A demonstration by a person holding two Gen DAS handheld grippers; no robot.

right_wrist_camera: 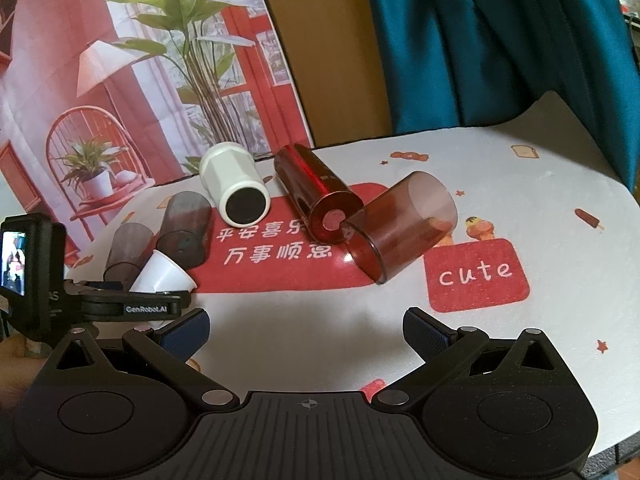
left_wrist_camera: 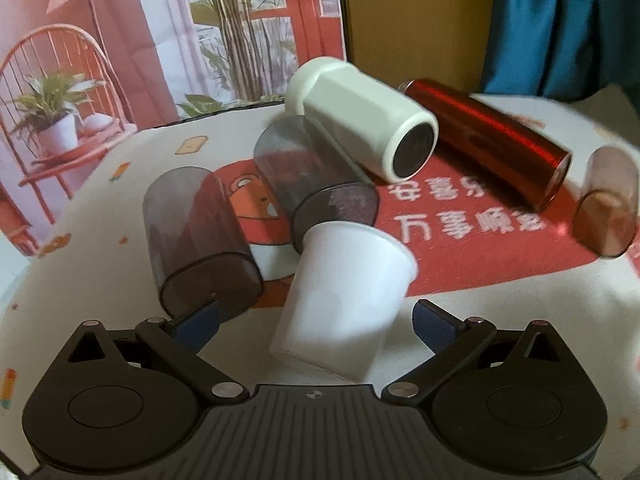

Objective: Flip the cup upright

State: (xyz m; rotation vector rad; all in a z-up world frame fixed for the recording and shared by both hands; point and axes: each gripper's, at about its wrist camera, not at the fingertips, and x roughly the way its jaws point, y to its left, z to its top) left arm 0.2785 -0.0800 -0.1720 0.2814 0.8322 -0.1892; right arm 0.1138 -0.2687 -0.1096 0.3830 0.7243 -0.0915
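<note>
A small white paper cup [left_wrist_camera: 340, 300] lies tilted on its side on the table, its base toward my left gripper [left_wrist_camera: 316, 324]. The left gripper is open, and the cup's base sits between its blue pads without touching them. The cup also shows in the right wrist view [right_wrist_camera: 164, 274], just beyond the left gripper [right_wrist_camera: 132, 300]. My right gripper [right_wrist_camera: 306, 330] is open and empty over the table's near edge.
Other cups lie on their sides: two grey translucent ones [left_wrist_camera: 200, 240] [left_wrist_camera: 316, 184], a cream one [left_wrist_camera: 360, 120], a red metallic tumbler [left_wrist_camera: 492, 140] and a brown translucent one [right_wrist_camera: 400, 228]. A printed backdrop [right_wrist_camera: 120, 80] and blue curtain [right_wrist_camera: 500, 40] stand behind the table.
</note>
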